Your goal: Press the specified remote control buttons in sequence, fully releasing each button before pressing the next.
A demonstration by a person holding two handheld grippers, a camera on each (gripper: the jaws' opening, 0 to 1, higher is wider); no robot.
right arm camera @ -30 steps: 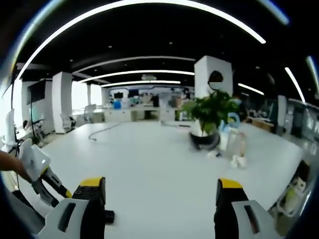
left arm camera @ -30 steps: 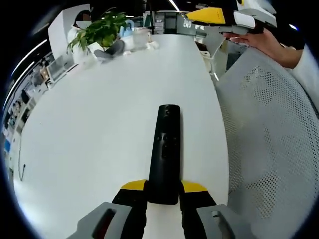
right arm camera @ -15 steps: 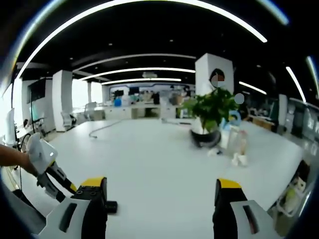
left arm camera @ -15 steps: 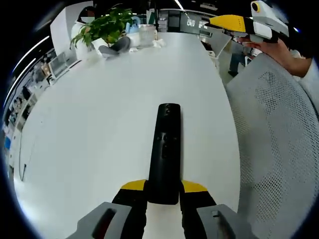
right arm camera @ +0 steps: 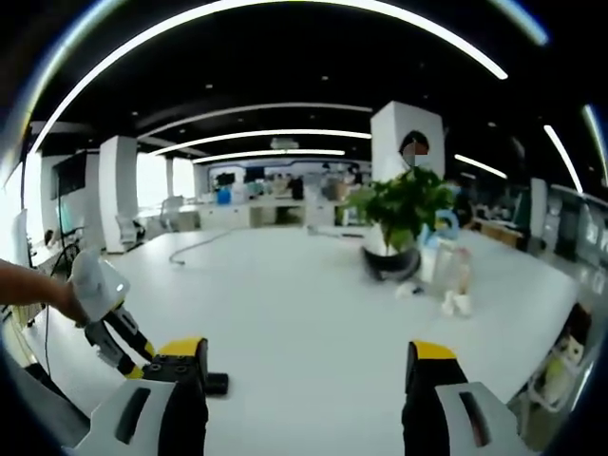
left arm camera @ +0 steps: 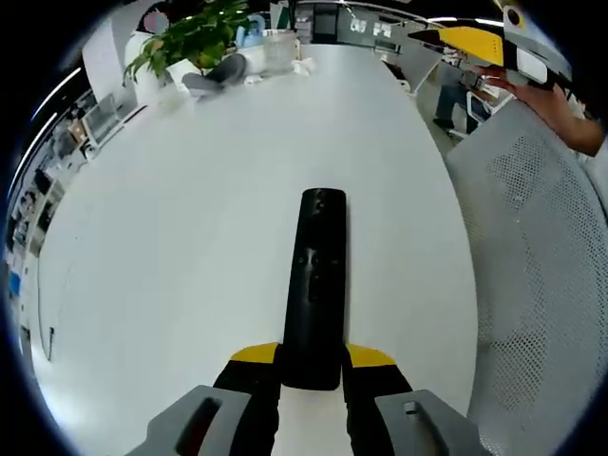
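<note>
One black remote control [left arm camera: 314,285] juts out over the white table [left arm camera: 190,237], its near end clamped between the jaws of the left gripper [left arm camera: 312,366], probably to hold its button face steady and exposed. The right gripper [right arm camera: 302,380], jaws apart and empty, hovers above that table near one potted plant [right arm camera: 404,218], seemingly free for pressing.

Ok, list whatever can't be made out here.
- Remote: button markings too small, left gripper view; near end hidden between the left gripper jaws.
- Right gripper: cut off by the rim, left gripper view.
- Items beside the plant: blurred, right gripper view.
</note>
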